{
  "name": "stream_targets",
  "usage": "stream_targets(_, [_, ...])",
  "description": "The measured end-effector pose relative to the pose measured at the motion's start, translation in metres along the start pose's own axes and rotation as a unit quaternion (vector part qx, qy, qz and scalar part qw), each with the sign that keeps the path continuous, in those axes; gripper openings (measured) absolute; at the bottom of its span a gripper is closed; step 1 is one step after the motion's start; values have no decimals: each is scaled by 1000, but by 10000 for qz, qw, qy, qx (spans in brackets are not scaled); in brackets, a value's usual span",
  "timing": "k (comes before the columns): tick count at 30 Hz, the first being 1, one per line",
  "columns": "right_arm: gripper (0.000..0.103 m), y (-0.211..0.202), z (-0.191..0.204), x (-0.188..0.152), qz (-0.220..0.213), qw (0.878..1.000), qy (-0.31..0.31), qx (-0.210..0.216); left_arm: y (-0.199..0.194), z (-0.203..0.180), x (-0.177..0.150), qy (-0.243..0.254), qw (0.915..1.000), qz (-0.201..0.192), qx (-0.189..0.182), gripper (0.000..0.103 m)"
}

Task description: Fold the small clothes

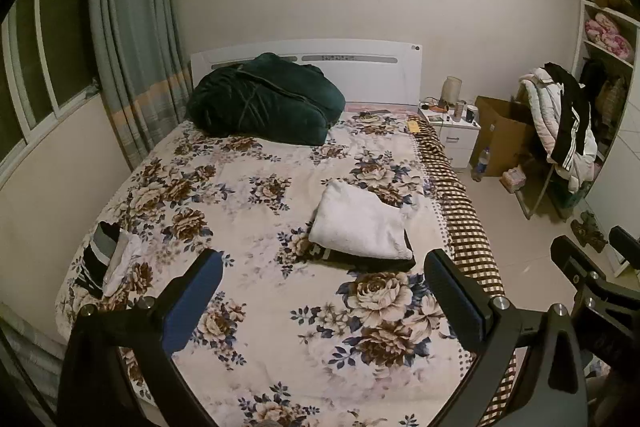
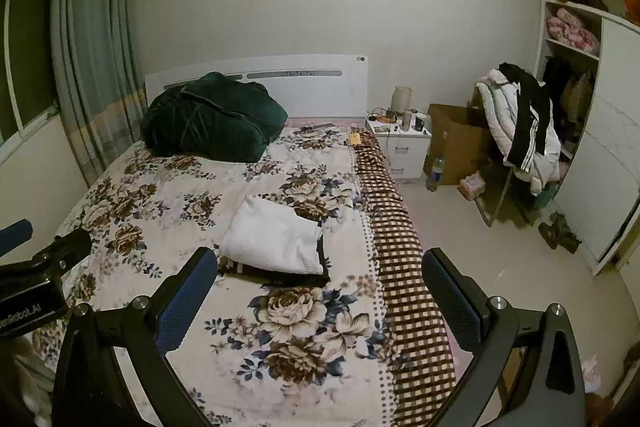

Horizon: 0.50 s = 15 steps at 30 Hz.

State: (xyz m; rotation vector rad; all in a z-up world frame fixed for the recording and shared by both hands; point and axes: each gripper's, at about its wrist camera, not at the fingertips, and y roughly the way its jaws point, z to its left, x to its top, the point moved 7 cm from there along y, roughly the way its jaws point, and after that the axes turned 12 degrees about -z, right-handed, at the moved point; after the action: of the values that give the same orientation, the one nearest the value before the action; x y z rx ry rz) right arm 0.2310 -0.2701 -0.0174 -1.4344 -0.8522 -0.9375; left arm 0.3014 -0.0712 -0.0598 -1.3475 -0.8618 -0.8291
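A folded white garment lies on top of a folded black one on the floral bedspread, towards the bed's right side. A small loose pile of striped dark and white clothes sits at the bed's left edge, seen only in the left wrist view. My left gripper is open and empty, held above the bed in front of the stack. My right gripper is open and empty too, hovering just before the stack. Each gripper shows at the edge of the other's view.
A dark green quilt bundle sits by the white headboard. A brown checked blanket hangs over the bed's right edge. Beyond are a nightstand, a cardboard box, a clothes-laden chair and a wardrobe.
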Motion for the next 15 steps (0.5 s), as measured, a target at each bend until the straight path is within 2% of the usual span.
stream_targets(15, [103, 6, 1, 3, 77, 9999, -33, 122, -10, 3, -7, 1, 10000, 50, 28, 103])
